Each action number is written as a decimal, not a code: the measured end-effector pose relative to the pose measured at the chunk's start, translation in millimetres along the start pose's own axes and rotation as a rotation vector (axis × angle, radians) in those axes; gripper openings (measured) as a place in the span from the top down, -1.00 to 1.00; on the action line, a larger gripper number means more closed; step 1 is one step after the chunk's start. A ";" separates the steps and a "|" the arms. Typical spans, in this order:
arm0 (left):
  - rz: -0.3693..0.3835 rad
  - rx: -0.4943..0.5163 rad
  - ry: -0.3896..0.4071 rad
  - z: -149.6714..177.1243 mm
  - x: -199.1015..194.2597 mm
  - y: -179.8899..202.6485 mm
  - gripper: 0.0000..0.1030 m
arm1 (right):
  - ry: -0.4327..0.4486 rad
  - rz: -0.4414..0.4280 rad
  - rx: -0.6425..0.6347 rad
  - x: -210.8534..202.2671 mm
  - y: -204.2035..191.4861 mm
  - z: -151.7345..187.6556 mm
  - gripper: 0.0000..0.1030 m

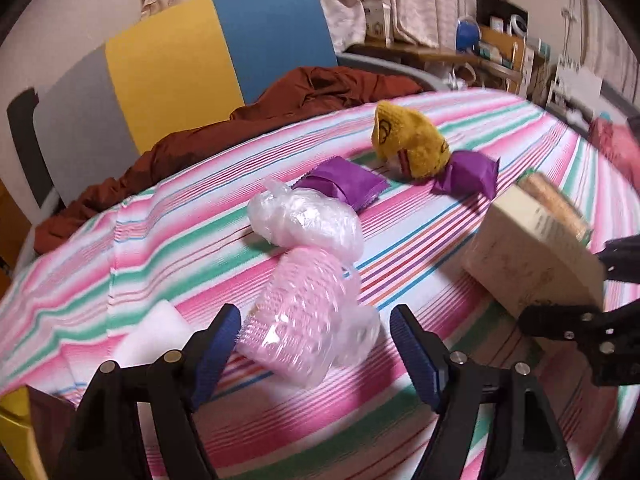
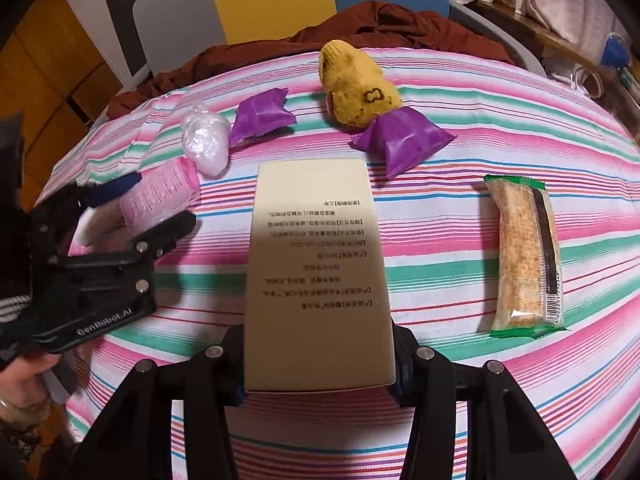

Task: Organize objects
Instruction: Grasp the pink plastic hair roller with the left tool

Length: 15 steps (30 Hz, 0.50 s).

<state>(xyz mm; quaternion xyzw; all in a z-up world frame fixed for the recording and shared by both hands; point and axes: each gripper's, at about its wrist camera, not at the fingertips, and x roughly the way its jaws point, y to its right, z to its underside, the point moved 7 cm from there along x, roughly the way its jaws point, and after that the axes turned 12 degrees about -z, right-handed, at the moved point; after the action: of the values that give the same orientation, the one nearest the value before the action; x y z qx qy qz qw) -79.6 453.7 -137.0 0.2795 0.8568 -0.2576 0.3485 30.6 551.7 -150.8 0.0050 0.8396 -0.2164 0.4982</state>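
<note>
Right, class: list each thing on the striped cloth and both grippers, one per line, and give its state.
right gripper: shut on the cream box
cream box: held
left gripper: open around the pink cup stack
pink cup stack: bagged, lying on its side
clear bag: crumpled
purple packets: sealed, lying flat
snack bar: wrapped, lying flat
yellow knit toy: lying on its side

Left wrist view close above the striped cloth (image 1: 400, 220), angled down toward the yellow knitted toy (image 1: 408, 140), right wrist view nearer the cloth's front edge, steeper, facing the same toy (image 2: 356, 88), both sharing the toy and cream box (image 2: 316, 264)
</note>
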 end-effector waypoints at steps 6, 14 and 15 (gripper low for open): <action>0.056 -0.114 -0.032 10.4 2.5 -3.3 -0.15 | 0.005 0.001 0.008 -0.7 1.8 -2.6 0.02; 0.019 -0.173 0.001 26.0 -12.6 -5.0 -0.14 | 0.033 0.020 0.009 -6.0 5.4 -4.5 0.03; 0.017 -0.177 0.006 29.1 -15.9 -5.8 -0.14 | 0.041 0.024 0.010 -7.7 6.0 -5.2 0.03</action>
<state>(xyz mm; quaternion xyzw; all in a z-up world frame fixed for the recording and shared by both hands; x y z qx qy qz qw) -60.7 426.3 -141.9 0.2558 0.8748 -0.1768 0.3715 31.5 560.6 -144.3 0.0218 0.8484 -0.2145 0.4835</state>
